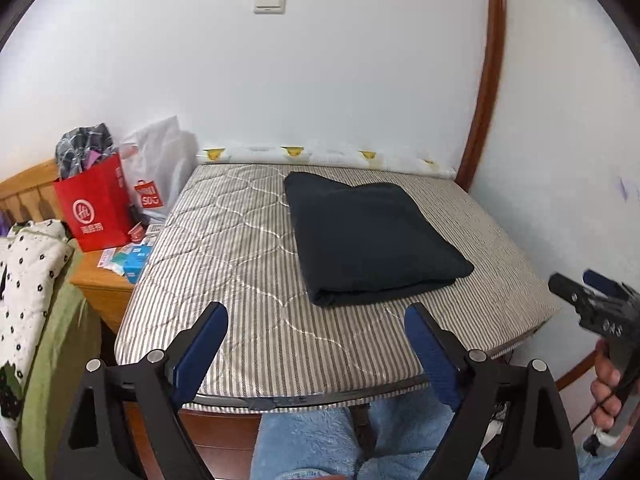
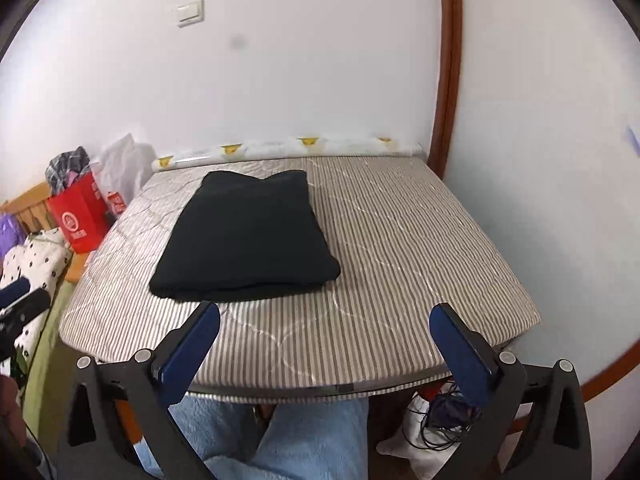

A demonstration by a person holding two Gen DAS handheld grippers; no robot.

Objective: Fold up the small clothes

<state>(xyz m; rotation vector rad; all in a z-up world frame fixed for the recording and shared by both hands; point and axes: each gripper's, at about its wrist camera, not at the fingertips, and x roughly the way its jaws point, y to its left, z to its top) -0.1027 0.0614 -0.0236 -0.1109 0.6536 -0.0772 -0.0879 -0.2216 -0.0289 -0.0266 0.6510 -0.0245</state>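
Two grippers hang above the near edge of a striped mattress pad (image 1: 248,248), both spread wide with nothing between their blue-padded fingers. The left gripper (image 1: 316,320) is over the pad's near edge, short of the garment and not touching it. The right gripper (image 2: 325,322) is likewise clear of the cloth; from the left wrist view it shows at the far right, off the pad's right side, held in a hand (image 1: 606,392).

One dark folded garment (image 1: 370,240) lies flat on the pad, a neat rectangle with its thick folded edge toward the camera. It sits in the far half of the pad, toward the wall, well apart from both grippers. In the right wrist view the same garment (image 2: 246,236) is left of the pad's middle.

Beside the pad on the left stands a wooden nightstand (image 1: 102,282) with a red paper bag (image 1: 94,210) on it and a white plastic bag (image 1: 160,160) behind. A white spotted cloth (image 1: 28,272) is draped at the far left. A light switch (image 1: 270,2) is on the wall.
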